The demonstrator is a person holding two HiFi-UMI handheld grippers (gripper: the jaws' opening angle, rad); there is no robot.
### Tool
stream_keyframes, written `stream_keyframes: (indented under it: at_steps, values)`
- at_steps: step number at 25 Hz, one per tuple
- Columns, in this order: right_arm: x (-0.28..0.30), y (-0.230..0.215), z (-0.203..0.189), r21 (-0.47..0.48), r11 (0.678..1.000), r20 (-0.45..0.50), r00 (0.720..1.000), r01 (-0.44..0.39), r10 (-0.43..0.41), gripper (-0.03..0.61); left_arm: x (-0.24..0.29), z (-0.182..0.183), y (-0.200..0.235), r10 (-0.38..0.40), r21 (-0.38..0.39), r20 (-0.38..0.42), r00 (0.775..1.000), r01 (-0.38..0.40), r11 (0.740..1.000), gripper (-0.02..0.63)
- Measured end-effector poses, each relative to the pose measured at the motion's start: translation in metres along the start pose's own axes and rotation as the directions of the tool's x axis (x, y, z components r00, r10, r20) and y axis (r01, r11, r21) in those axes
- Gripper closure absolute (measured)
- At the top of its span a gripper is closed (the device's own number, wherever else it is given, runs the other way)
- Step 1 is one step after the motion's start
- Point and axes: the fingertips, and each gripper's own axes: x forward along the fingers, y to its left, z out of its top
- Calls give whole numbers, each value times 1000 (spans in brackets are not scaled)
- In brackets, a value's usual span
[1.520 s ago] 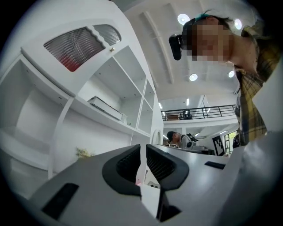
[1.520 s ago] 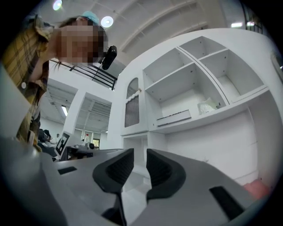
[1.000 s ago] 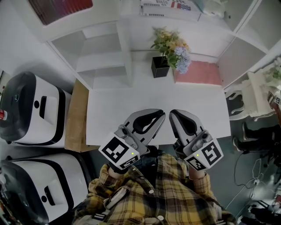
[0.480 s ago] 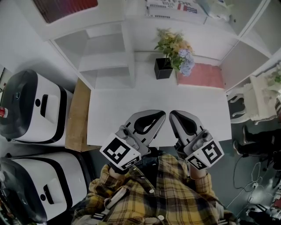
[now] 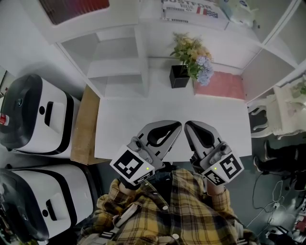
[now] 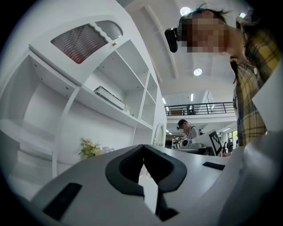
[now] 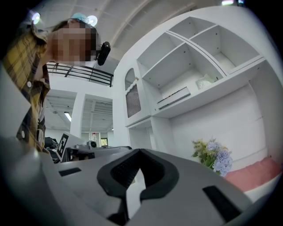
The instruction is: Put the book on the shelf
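A pink book [image 5: 224,85] lies flat at the back right of the white table [image 5: 124,124], and shows as a pink slab [image 7: 252,174] in the right gripper view. The white shelf unit [image 5: 114,67] rises behind the table with bare compartments. My left gripper [image 5: 177,126] and right gripper [image 5: 187,125] rest side by side over the table's near edge, both shut with nothing between the jaws. Their tips nearly meet. In their own views the left gripper [image 6: 143,149] and right gripper [image 7: 140,152] point up toward the shelves [image 7: 190,57].
A black pot of flowers [image 5: 180,74] stands on the table left of the book. A printed box or book [image 5: 191,9] lies on an upper shelf. Two white machines [image 5: 33,119] and a wooden board [image 5: 83,124] are at the left, and a white chair [image 5: 282,110] at the right.
The head view has drifted a little, so the table and shelf sit slightly lower and further right. Both grippers stay in place at the near edge.
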Motion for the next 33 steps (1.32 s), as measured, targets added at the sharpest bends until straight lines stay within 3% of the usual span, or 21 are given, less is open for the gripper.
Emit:
stream_keyframes:
  at_steps: [17, 33]
  values:
    - [1, -7, -6, 1, 1000, -24, 1000, 0, 0, 561, 5, -6, 4, 3, -3, -17, 1000, -3, 1000, 594]
    - [3, -12, 0, -28, 1000, -26, 1000, 1, -2, 561, 6, 4, 16, -56, 67, -70, 996, 61, 996, 594]
